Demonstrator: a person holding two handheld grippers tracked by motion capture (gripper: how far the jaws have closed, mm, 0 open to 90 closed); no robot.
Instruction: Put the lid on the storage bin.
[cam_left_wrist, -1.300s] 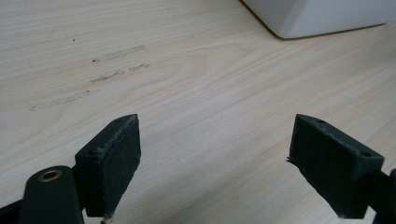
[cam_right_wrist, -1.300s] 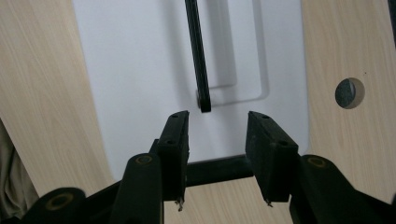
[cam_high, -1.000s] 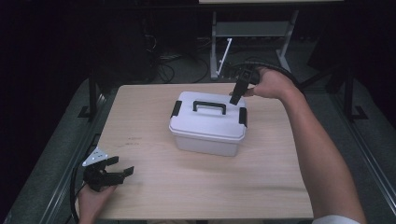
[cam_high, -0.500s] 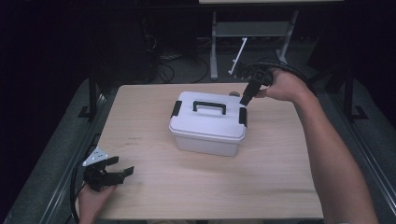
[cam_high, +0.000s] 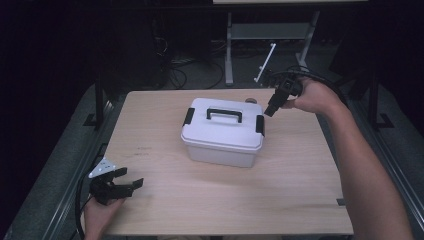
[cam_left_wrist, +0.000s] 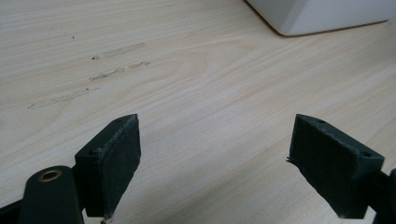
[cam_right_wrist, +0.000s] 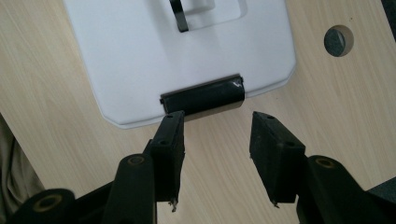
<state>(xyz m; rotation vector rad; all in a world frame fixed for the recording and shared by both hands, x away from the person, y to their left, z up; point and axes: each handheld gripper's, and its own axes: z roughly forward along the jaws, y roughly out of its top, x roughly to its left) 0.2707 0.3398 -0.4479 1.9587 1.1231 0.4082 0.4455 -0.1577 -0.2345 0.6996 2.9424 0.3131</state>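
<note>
Tabletop (cam_high: 300, 200): light wood grain, faint scuff marks visible in the left gripper view, one round grommet hole (cam_right_wrist: 339, 40) near the far edge beside the box. White plastic storage box (cam_high: 222, 132) sits near the middle of the tabletop, slightly toward the far side; lid on, so contents cannot be seen. Lid carries a black carry handle (cam_high: 224, 114) lying flat in its recess, and a black latch at each short end: left latch (cam_high: 188, 116), right latch (cam_right_wrist: 203, 97), both down against the lid. Right tool (cam_high: 271, 109), held in the right hand (cam_high: 312, 97), hangs just above and beside the right latch, pointing down at it; jaws partly open, nothing between them, one jaw tip at the latch edge in the right gripper view. Left tool (cam_high: 131, 185) rests low at the near left corner of the tabletop, well apart from the box; jaws wide open, holding nothing.
</note>
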